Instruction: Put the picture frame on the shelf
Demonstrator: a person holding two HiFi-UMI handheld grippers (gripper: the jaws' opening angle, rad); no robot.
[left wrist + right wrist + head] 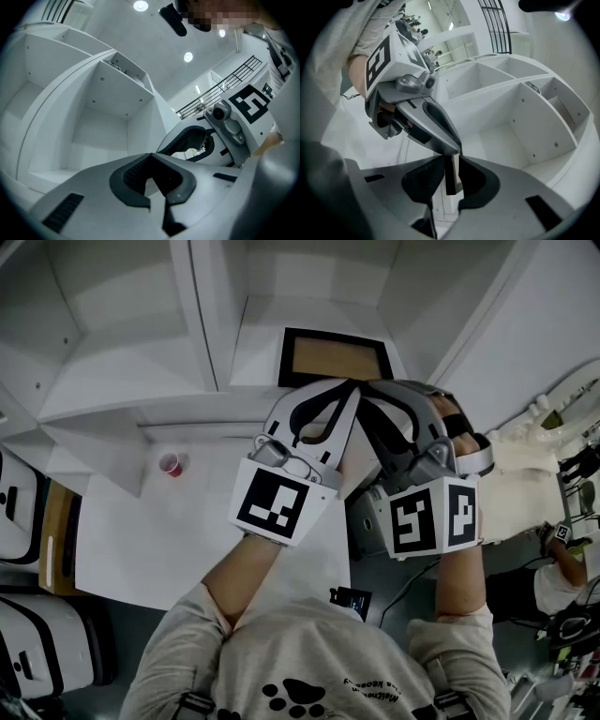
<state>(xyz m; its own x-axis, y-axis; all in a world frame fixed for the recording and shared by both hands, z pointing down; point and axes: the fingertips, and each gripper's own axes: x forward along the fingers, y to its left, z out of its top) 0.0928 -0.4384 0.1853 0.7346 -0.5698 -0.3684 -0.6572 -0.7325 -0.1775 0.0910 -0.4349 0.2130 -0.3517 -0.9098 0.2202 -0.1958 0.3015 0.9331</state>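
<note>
The picture frame already sits in the shelf compartment straight ahead of both claws, its near edge pinched in the narrow jaws of the right gripper, the left gripper closed and empty just beside, so seemingly only steadying and letting go remain.

Wht table, ceiling spots

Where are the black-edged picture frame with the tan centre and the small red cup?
Black-edged picture frame [336, 359]: head view, on its tan centre.
Small red cup [170, 464]: head view, on its open top.
</note>
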